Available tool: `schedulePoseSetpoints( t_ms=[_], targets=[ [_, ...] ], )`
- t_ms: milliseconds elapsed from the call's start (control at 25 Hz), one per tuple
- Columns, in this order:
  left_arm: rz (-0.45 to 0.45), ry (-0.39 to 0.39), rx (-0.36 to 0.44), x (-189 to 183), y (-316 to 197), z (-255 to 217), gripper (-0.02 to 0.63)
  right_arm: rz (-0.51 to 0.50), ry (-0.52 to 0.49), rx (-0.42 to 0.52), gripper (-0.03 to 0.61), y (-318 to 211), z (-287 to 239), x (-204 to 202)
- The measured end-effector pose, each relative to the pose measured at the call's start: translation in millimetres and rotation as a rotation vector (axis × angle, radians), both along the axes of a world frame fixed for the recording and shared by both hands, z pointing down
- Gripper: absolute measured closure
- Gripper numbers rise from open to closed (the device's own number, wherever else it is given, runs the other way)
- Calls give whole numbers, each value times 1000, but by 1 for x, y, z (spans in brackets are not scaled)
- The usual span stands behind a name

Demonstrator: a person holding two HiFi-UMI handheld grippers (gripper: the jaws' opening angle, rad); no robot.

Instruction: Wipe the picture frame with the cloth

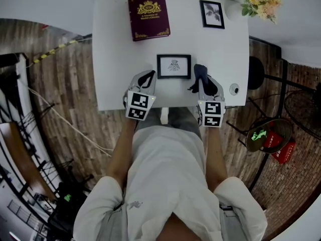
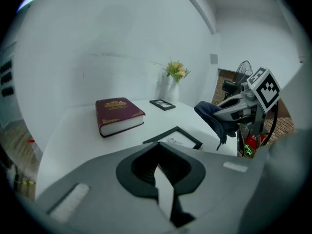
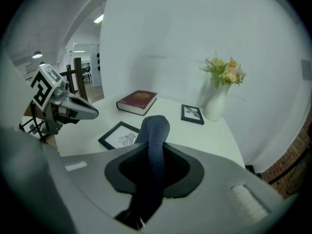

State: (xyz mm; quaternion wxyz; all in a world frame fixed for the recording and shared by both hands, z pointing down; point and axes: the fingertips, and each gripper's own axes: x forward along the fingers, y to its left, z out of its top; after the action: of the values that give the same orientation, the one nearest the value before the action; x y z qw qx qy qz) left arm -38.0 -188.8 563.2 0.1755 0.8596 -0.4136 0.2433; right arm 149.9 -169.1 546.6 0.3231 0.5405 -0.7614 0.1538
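Nearest, at the front edge of the white table [image 1: 115, 59], the person holds both tongs out over the tabletop. The left gripper [image 1: 148, 76] has its jaws pressed together with nothing between them, and its tips sit just beside the left side of the picture frame [image 1: 174, 66]. The right gripper [image 1: 204, 82] is clamped on the dark blue cloth [image 3: 155, 130], which bunches up past the jaw tips and droops at the frame's right side. It looks very close to the frame's edge, though I cannot tell whether it touches. The frame lies flat between the two grippers, black-rimmed, with a pale drawing inside. To the right, near the table's edge, sits a small round thing [image 1: 234, 89], too small to make out. Farther back lie a dark red book [image 1: 149, 16] and a second small black frame [image 1: 212, 14], well apart from the grippers. In the far right corner stands a white vase [image 3: 216, 104] of flowers [image 1: 261, 1].
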Motion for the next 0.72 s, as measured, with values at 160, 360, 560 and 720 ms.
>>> schedulePoseSetpoints(
  t_ms=[160, 360, 560, 720],
  targets=[
    [4, 27, 69, 1, -4, -33, 594, -13, -48, 108, 510, -7, -38, -15],
    [8, 72, 144, 1, -4, -73, 594, -43, -86, 207, 509, -12, -75, -38],
    [17, 120, 214, -1, -1, -110, 594, -54, -110, 271, 509, -10, -101, -53],
    [36, 136, 252, 1, 1, -128, 594, -73, -102, 300, 511, -6, -117, -61]
  ],
)
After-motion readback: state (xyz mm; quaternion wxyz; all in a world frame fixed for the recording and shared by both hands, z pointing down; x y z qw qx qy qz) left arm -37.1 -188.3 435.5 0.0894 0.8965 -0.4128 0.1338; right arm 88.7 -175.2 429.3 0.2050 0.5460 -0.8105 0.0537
